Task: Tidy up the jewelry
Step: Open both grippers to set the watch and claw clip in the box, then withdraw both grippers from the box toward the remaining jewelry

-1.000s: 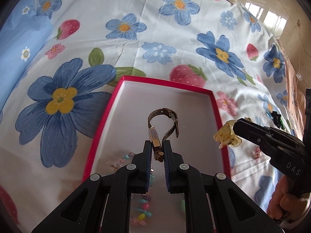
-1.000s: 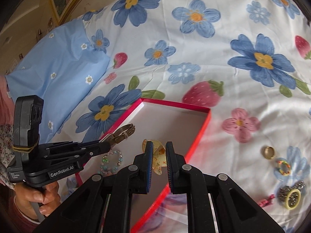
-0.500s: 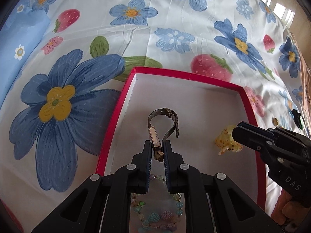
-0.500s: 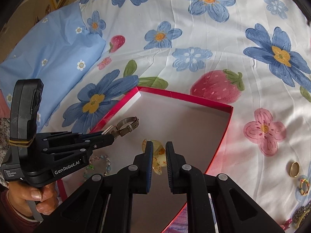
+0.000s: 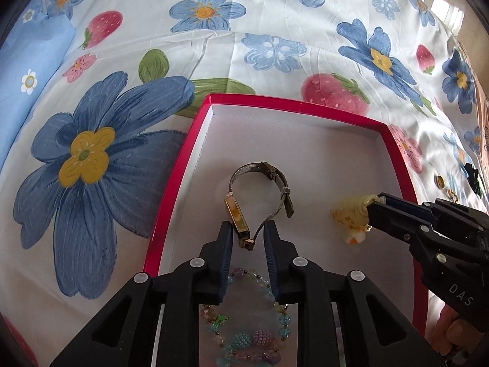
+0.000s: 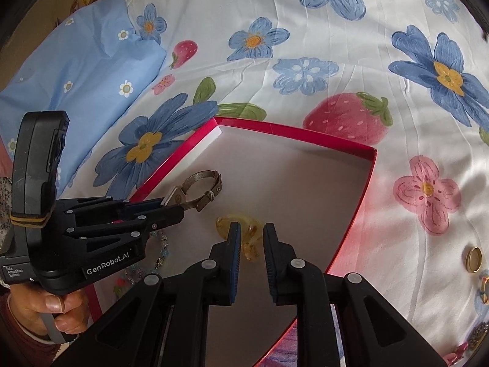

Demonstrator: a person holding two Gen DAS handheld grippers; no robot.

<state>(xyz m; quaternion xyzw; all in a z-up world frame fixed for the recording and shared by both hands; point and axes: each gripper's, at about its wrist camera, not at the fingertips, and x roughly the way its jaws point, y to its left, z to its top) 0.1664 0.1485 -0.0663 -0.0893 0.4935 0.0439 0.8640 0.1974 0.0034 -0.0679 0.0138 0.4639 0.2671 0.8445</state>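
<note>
Both grippers are over the red box (image 5: 397, 159), each at the point of setting down a piece. In the left wrist view the left gripper (image 5: 247, 237) sits low at centre, its fingers parted wider than the watch (image 5: 244, 211) between them: the gold case leans against the left finger and the mesh strap loops up toward mid-frame, so the grip looks let go or nearly so, and whether the watch already rests on the box floor I cannot tell. The right gripper (image 5: 368, 206) enters from the right edge of that view with a yellow hair clip (image 5: 350, 217) at its tip; in the right wrist view the clip (image 6: 250, 238) lies between the fingers near lower centre, which stand apart with some gap on the right side, so the hold seems slack, though contact on the left finger cannot be ruled out. A beaded bracelet (image 5: 244, 330) already lies in the box at the bottom of the left view. A gold ring (image 6: 473, 260) and other small pieces wait on the floral sheet (image 6: 305, 15) at the right edge. The step in hand is the release of watch and clip; next, I judge, both grippers should lift straight out without snagging the strap, and the right should go for the ring.
</note>
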